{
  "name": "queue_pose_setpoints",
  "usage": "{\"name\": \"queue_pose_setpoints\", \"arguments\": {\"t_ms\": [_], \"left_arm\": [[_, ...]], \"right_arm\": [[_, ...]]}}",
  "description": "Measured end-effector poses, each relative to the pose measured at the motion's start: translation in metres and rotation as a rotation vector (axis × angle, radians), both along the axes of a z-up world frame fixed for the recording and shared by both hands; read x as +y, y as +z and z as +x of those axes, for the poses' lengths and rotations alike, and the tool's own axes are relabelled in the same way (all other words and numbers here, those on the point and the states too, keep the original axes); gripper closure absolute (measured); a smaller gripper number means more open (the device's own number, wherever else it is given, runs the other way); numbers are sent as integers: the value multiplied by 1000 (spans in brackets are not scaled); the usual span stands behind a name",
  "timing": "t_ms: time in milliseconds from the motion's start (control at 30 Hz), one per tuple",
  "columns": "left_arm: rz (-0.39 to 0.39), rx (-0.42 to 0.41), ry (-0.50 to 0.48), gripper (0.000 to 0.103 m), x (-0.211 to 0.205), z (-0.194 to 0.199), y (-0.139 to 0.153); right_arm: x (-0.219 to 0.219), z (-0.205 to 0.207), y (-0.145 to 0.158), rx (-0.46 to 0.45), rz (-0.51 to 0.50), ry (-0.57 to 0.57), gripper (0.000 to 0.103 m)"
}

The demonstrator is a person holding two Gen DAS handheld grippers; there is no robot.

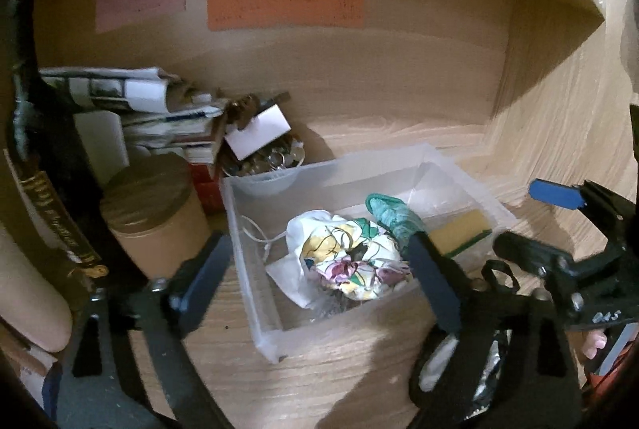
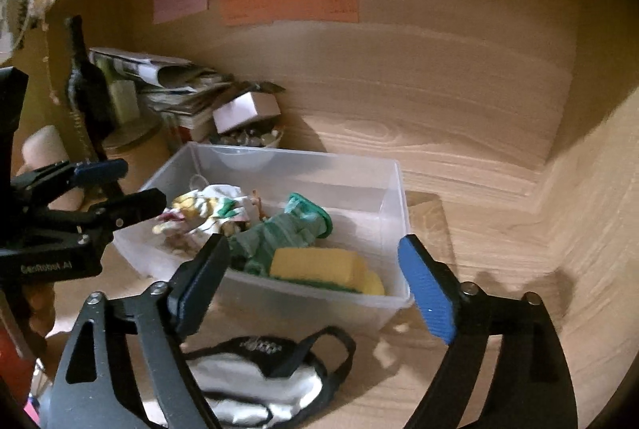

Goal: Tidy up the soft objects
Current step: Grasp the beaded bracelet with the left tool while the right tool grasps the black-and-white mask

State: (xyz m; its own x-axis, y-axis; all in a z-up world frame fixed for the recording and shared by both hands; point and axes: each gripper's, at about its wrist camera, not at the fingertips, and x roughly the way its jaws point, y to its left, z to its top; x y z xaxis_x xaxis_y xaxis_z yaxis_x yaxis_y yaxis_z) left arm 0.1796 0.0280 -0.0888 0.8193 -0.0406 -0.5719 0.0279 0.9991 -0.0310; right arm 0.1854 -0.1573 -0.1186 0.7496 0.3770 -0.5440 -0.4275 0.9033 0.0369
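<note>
Mask (image 2: 255, 385) just before bin rim (image 2: 303, 293)

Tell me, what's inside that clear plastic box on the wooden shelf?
The clear plastic box holds a crumpled floral cloth, a green knitted fabric piece and a yellow sponge with a green scouring side. Whatever lies beneath them is hidden.

The writing on the orange paper (image 1: 284, 5) is too blurred to read, the face mask (image 2: 255, 385) is partly covered by the right tongs (image 2: 315, 285), and the sponge (image 1: 459, 231) sits half hidden behind the left tongs (image 1: 319, 277).
</note>
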Motion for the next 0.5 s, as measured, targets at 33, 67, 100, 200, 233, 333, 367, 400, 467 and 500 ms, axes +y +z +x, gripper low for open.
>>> {"name": "queue_pose_setpoints", "arguments": {"t_ms": [33, 67, 100, 200, 233, 333, 367, 400, 467, 500], "left_arm": [[-1, -5, 0, 5, 0, -3, 1], [-1, -7, -1, 4, 0, -6, 1], [0, -8, -5, 3, 0, -12, 2], [9, 3, -16, 2, -1, -24, -2], [15, 13, -20, 2, -1, -29, -6], [26, 44, -25, 1, -1, -39, -16], [27, 53, -25, 1, -2, -39, -18], [27, 70, -26, 1, -2, -42, -24], [29, 92, -28, 1, -2, -46, -31], [33, 104, -29, 1, -2, -48, -36]], "right_arm": [[-1, -4, 1, -4, 1, 2, 6], [-2, -9, 1, -9, 2, 3, 3], [-4, -14, 0, -14, 3, 6, 0], [-6, -26, -7, 13, 6, 29, 0], [-6, -28, -12, 33, 3, 40, 0], [-1, -34, -28, 86, -11, 67, 0], [1, -35, -33, 105, -17, 77, 0], [3, -37, -39, 122, -22, 88, 0], [10, -38, -51, 167, -41, 105, 0], [13, -38, -56, 184, -49, 114, 0]]}}
